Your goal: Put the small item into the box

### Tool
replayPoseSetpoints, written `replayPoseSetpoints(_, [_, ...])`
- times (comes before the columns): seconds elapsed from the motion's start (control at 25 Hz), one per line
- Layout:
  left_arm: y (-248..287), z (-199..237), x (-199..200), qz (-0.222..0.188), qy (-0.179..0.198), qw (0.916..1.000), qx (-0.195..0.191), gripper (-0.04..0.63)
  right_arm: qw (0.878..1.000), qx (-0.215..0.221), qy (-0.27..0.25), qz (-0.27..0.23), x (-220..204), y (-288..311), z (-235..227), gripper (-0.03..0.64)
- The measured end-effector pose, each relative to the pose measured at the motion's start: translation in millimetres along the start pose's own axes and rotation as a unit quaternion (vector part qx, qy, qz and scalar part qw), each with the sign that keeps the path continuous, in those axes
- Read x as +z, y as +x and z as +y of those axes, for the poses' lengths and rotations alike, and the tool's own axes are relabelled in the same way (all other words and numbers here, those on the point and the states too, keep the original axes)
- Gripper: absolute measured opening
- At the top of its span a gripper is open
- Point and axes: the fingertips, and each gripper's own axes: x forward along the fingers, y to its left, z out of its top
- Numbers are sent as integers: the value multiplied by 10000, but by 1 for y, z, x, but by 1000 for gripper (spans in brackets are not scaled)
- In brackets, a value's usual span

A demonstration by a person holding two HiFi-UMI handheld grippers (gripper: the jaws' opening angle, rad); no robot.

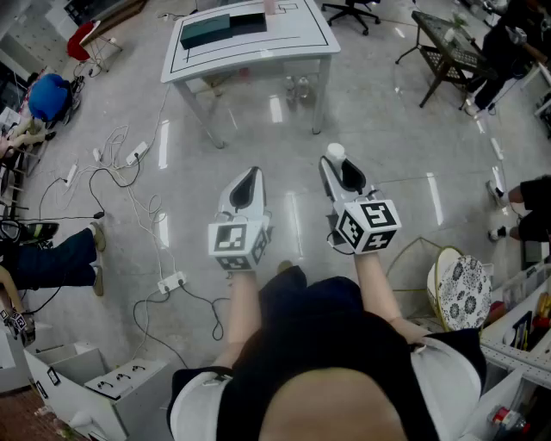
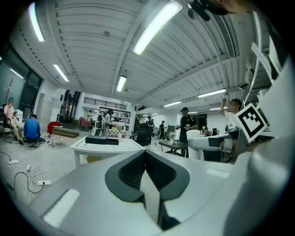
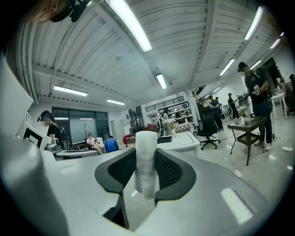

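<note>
A small white foam cylinder [image 1: 335,152] stands upright between the jaws of my right gripper [image 1: 337,165], which is shut on it. In the right gripper view the cylinder [image 3: 146,161] sticks up past the pads of that gripper [image 3: 146,151]. My left gripper [image 1: 249,178] is beside it, shut and empty; in its own view the left gripper [image 2: 145,152] has its jaw tips touching. The dark box [image 1: 222,27] lies on a white table [image 1: 258,59] well ahead of both grippers, with bare floor between. That box [image 2: 102,140] also shows far off in the left gripper view.
Cables and a power strip [image 1: 170,282] run over the floor at the left, near a seated person's legs [image 1: 53,258]. A black side table [image 1: 448,45] and an office chair [image 1: 351,9] stand at the far right. A patterned round object [image 1: 461,291] leans close at my right.
</note>
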Motion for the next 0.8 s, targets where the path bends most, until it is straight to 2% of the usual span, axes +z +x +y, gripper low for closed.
replayPoseSetpoints(0.48, [2, 6, -5, 35, -20, 9999, -159, 9, 9999, 122, 7, 5, 6, 6, 10, 129])
replayPoseSetpoints(0.8, [-2, 10, -15, 138, -16, 9994, -324, 9, 9999, 72, 63, 76, -5, 12, 18, 129])
